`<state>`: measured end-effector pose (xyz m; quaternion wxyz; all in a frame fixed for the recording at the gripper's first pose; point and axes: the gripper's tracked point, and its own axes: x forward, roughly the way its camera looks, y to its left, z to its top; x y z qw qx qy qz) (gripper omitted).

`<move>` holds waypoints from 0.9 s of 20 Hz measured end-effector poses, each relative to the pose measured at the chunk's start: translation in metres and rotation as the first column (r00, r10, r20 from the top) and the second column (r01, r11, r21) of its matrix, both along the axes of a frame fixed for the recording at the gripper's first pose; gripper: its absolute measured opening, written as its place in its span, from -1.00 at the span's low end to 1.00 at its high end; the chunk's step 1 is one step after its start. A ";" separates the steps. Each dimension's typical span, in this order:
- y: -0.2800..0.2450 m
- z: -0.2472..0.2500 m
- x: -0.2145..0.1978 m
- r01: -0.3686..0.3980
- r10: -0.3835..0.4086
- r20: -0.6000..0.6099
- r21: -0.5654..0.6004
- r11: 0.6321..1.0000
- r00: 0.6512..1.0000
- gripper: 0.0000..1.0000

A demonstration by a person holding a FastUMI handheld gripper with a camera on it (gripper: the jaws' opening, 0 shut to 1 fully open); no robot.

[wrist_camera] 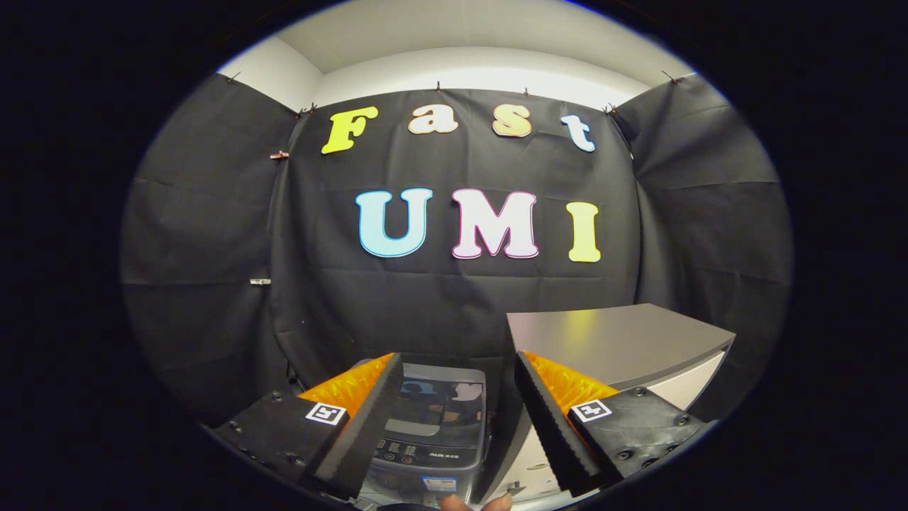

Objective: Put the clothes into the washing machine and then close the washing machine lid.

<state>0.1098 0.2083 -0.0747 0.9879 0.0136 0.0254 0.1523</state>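
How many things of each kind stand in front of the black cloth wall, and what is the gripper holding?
Washing machine, lid down, seen between the fingers: 1
Grey-topped table, beside the machine: 1
Gripper, fingers open and holding nothing: 1
Total: 3
No clothes can be made out here.

Washing machine (433,426) between the spread, empty fingers looks like grey plastic with a glossy dark lid (436,408) catching reflections. Cabinet top (617,341) just past the right finger is smooth, satin-ish. Wall cloth (440,298) beyond is matt, creased.
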 end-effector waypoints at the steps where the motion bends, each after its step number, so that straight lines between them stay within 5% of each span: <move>1: -0.008 0.002 -0.002 0.004 -0.004 0.000 0.005 1.000 1.000 0.99; 18: -0.069 0.014 -0.005 0.074 -0.074 0.000 0.026 0.997 0.997 0.99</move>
